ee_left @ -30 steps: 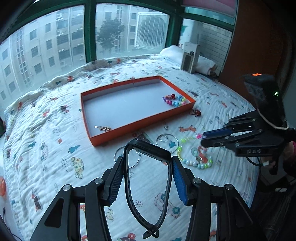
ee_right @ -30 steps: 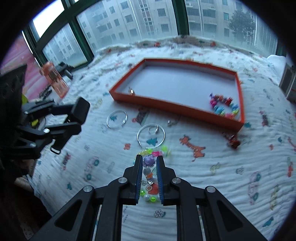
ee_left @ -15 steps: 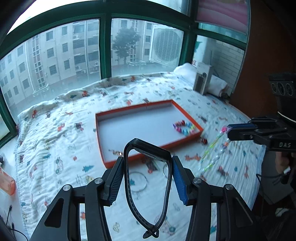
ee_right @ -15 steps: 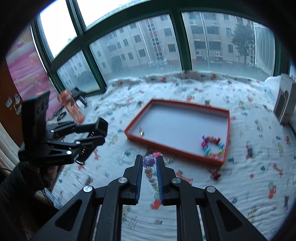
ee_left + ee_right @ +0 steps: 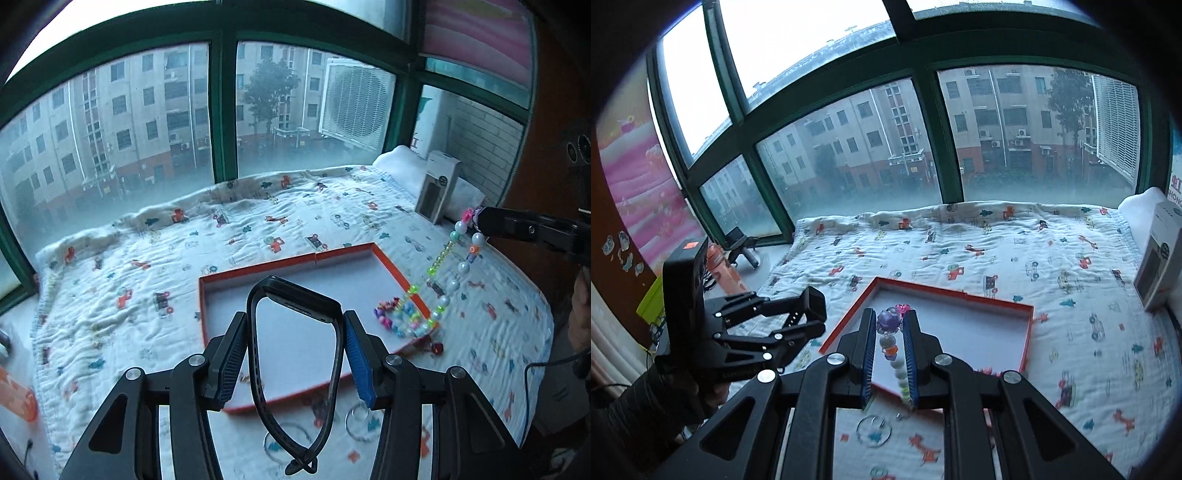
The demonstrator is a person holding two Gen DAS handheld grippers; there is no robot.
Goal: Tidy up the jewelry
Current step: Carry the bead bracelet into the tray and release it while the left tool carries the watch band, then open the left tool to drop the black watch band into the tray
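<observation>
My left gripper (image 5: 293, 332) is shut on a black wristband (image 5: 295, 369) and holds it high above the near edge of the orange tray (image 5: 288, 264). My right gripper (image 5: 889, 328) is shut on a beaded necklace (image 5: 892, 350) with a purple bead at the top. In the left wrist view the necklace (image 5: 448, 266) hangs from the right gripper (image 5: 480, 218) over the tray's right end. A colourful bead bracelet (image 5: 400, 319) lies inside the tray. The left gripper also shows in the right wrist view (image 5: 809, 314).
The tray (image 5: 1028, 325) sits on a white quilt with cartoon prints (image 5: 258, 229). Silver bangles (image 5: 364, 421) and a small red charm (image 5: 436, 347) lie on the quilt near the tray. A white box (image 5: 437, 192) stands at the far right. Windows run behind the bed.
Both grippers have risen well above the bed. The right gripper has lifted the beaded necklace off the quilt, and it now hangs over the tray's right end. The left still holds the wristband.
</observation>
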